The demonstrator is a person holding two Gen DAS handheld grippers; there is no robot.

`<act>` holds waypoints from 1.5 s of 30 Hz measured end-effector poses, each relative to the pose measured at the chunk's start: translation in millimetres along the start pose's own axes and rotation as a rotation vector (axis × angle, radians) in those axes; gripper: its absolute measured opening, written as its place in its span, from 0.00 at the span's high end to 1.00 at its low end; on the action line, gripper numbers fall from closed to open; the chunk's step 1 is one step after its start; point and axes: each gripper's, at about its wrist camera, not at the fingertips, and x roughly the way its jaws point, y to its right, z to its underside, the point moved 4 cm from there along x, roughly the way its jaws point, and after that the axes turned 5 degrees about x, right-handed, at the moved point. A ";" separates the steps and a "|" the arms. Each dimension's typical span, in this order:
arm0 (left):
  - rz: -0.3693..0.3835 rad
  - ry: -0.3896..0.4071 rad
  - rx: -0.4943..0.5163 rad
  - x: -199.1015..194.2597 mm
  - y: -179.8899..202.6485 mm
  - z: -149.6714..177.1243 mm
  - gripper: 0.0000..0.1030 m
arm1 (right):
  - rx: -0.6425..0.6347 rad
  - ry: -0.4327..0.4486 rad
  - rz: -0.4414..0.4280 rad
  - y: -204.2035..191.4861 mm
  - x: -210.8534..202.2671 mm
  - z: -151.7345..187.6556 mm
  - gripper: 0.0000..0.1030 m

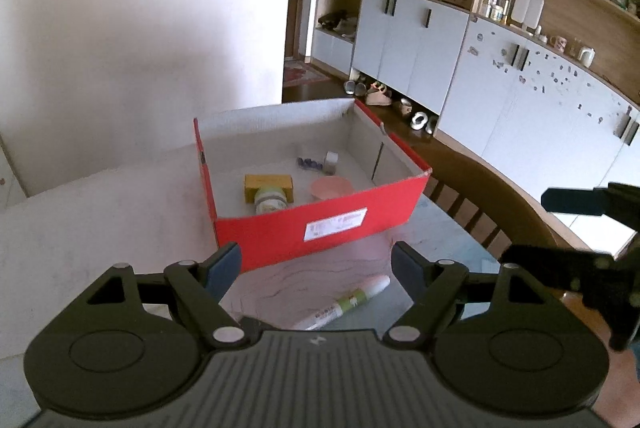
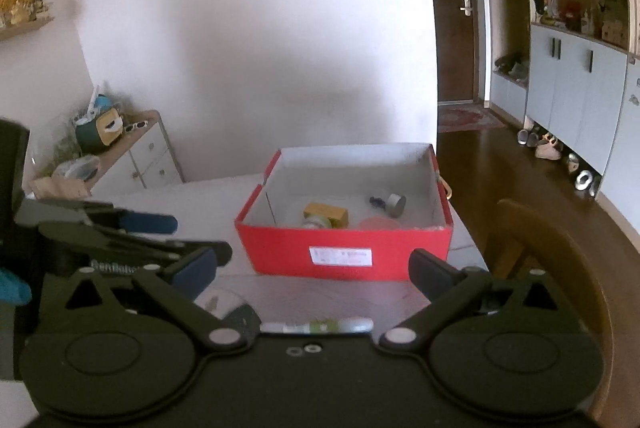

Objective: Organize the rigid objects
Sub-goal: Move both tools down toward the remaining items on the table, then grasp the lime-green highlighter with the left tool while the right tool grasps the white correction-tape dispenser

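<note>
Nearest the left wrist camera: the left hand-held gripper, jaws spread wide, nothing between the pads. Just past it, at 6 o'clock from the box, a white marker pen with a green label band lies flat on the desk, tip pointing toward 2 o'clock. The pen is partly hidden under the gripper body.

Right hand-held gripper: jaws at full spread, empty. The same pen shows lying crosswise just ahead of its body. A round clear lid or disc sits at 9 o'clock of the pen; I cannot make out what it is. From the right wrist view the left gripper sits at 9 o'clock, close by.

Red cardboard box, open top, white inside, white sticker on the near wall, stands on the desk at 12 o'clock from both grippers, near the desk's far right corner. Contents, all on the box floor:
- yellow block, left of centre
- small jar with pale lid, touching the block's near side
- pink bowl, at 3 o'clock of the jar, apart from it
- grey cylinder, toward the far wall
- small dark blue item, just beside the cylinder at its 9 o'clock; too small to identify

Wooden chair back stands at 3 o'clock of the desk.
</note>
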 end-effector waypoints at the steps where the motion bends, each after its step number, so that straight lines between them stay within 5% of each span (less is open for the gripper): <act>1: 0.003 -0.003 -0.002 0.3 0.4 3.9 0.20 | 0.000 -0.004 0.002 -0.2 -1.3 5.9 0.00; 27: 0.041 -0.163 0.001 82.1 29.2 103.8 0.20 | 0.018 -0.205 0.086 48.9 8.3 131.6 0.04; 45: 0.035 -0.219 0.050 121.7 40.6 119.7 0.20 | -0.183 -0.353 0.012 73.7 39.7 159.4 0.11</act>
